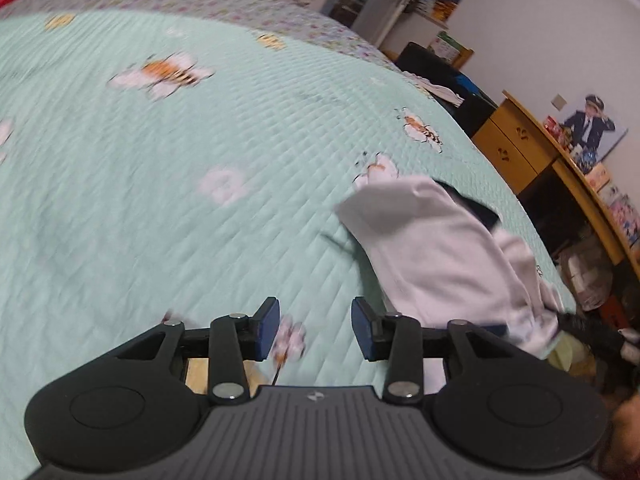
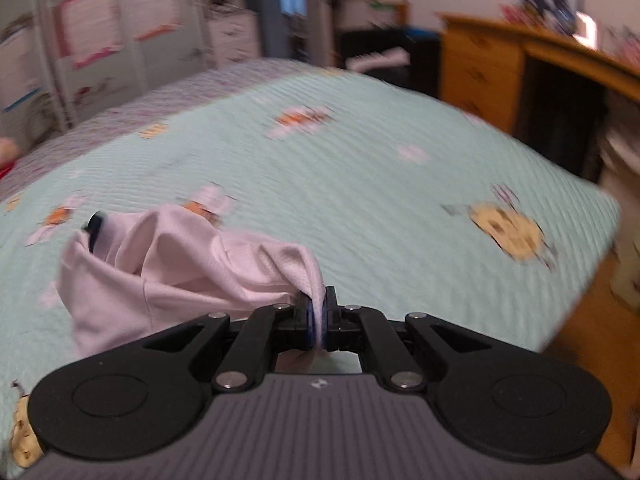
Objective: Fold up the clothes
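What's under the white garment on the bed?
The white garment, pinched by the right gripper, lies on the mint quilt. A dark piece peeks out behind it; anything beneath is covered.

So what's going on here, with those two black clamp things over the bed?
A person is folding clothes with a handheld gripper in each hand. The right gripper is shut on a bunched edge of a white garment, which lies crumpled on the mint quilted bedspread. The left gripper is open and empty beside the garment. No fold is made yet.
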Demonstrator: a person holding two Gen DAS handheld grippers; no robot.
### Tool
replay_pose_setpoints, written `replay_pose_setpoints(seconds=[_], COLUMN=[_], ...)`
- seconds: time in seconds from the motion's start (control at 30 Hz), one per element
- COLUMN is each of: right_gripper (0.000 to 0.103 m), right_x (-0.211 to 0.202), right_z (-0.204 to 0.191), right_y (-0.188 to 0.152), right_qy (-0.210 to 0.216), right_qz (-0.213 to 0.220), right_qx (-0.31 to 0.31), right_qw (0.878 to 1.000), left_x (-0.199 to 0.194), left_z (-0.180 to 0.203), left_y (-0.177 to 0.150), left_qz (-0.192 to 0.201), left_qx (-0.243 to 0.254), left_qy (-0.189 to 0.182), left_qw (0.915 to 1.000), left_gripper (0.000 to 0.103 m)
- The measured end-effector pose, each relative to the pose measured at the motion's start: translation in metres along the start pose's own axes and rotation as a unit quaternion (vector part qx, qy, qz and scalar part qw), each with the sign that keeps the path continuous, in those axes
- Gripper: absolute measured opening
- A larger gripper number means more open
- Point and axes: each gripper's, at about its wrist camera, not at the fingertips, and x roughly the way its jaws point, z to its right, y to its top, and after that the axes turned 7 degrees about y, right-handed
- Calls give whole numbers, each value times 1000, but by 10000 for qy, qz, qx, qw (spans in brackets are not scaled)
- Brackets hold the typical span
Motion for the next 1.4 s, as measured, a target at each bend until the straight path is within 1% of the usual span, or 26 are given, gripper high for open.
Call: replay_pose_setpoints(seconds=[0.1, 0.2, 0.23, 0.27, 0.3, 0.33, 0.37, 0.43, 0.5, 0.53, 0.6, 0.67, 0.73, 0.77, 0.8, 0.93, 1.03, 1.07, 1.13, 1.23, 1.27, 1.3, 1.33, 1.37, 1.4], right_gripper=[2, 2, 2, 2, 2, 2, 2, 2, 3, 3, 3, 3, 3, 3, 3, 3, 3, 3, 3, 3, 3, 3, 3, 3, 3], right_x=[1, 4, 6, 7, 8, 9, 9, 11, 11, 12, 13, 13, 12, 10, 9, -8, -20, -24, -31, -38, -36, -33, -31, -21, -10], right_z=[22, 35, 37, 38, 39, 40, 41, 44, 46, 48, 49, 48, 46, 45, 43, 0, -33, -44, -70, -116, -126, -136, -146, -152, -155], right_y=[-9, -16, -18, -20, -21, -23, -24, -26, -26, -27, -28, -28, -28, -26, -25, -8, 5, 10, 19, 34, 33, 32, 31, 26, 19], right_qy=[4, 24, 31, 47, 65, 82, 101, 143, 202, 236, 299, 388, 523, 618, 714, 1511, 2111, 2308, 2634, 2990, 2967, 2925, 2883, 2797, 2624], right_qz=[-156, -303, -351, -386, -420, -454, -477, -507, -519, -527, -581, -620, -635, -629, -623, -414, -252, -197, -60, 198, 156, 98, 40, -185, -383], right_qx=[174, 251, 258, 274, 291, 307, 322, 359, 427, 466, 486, 559, 628, 658, 688, 397, 167, 91, -85, -389, -487, -583, -680, -689, -708], right_qw=[9997, 9992, 9990, 9989, 9987, 9985, 9983, 9980, 9975, 9972, 9967, 9958, 9946, 9939, 9931, 9868, 9770, 9727, 9646, 9532, 9536, 9544, 9551, 9574, 9616], left_x=[27, 56, 66, 76, 86, 95, 103, 117, 132, 142, 162, 159, 132, 119, 106, 52, 11, -15, -65, -123, -133, -133, -132, -122, -115], left_z=[19, 35, 37, 37, 34, 31, 31, 30, 30, 35, 45, 62, 63, 64, 64, 67, 69, 63, 53, 32, 23, 11, -1, -12, -26], left_y=[20, 37, 41, 46, 49, 51, 50, 49, 47, 42, 29, 23, 30, 33, 37, 50, 61, 70, 85, 85, 78, 69, 58, 45, 31], left_qz=[-33, -143, -220, -329, -446, -558, -628, -767, -914, -1109, -1595, -1579, -1198, -1007, -816, -49, 543, 909, 1563, 2131, 2128, 1909, 1684, 1414, 1223], left_qx=[229, 289, 187, -43, -399, -741, -949, -1364, -1760, -1793, -1949, -1743, -1627, -1568, -1508, -1264, -1071, -951, -575, -142, 7, 86, 158, 143, -43], left_qy=[-38, -262, -386, -506, -658, -803, -893, -1071, -1241, -1263, -1289, -1335, -1343, -1347, -1349, -1355, -1350, -1309, -1009, -494, -333, -168, 2, 205, 316], left_qw=[9997, 9991, 9988, 9982, 9960, 9924, 9895, 9819, 9722, 9693, 9591, 9628, 9701, 9732, 9759, 9827, 9835, 9826, 9809, 9757, 9765, 9814, 9856, 9896, 9920], left_gripper=[43, 45, 48, 51, 53, 54, 56, 70, 73, 75, 75, 72, 30, 29, 26, 24, 24, 24, 24, 25, 27, 32, 40, 43, 45])
